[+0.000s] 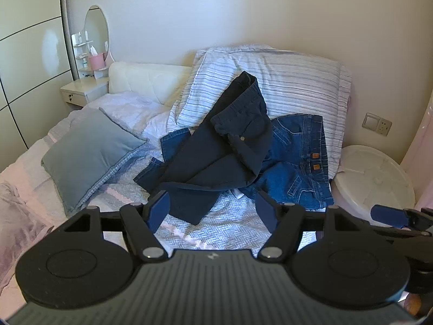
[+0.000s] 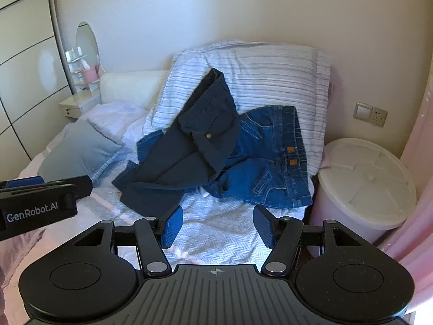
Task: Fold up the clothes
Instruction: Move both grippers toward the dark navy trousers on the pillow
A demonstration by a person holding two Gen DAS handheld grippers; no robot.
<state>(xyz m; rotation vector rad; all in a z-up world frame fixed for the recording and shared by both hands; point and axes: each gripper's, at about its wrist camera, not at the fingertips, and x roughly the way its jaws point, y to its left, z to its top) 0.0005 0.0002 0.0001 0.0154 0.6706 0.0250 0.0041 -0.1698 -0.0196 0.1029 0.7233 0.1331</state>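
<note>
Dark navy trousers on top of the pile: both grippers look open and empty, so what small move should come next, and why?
Probably reach the left gripper forward to the dark navy trousers. They lie crumpled over the blue jeans on the bed, so they come off first. The right gripper is also open and short of the cloth.

it was a home bedroom. a bed (image 1: pixel 205 233) with striped pillows (image 1: pixel 297 86), a wardrobe (image 1: pixel 24 62) and a vanity mirror (image 1: pixel 96 31) showed it.

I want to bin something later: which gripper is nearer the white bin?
Right. The right gripper hovers beside the bin; the left gripper is farther left, over the bed.
</note>
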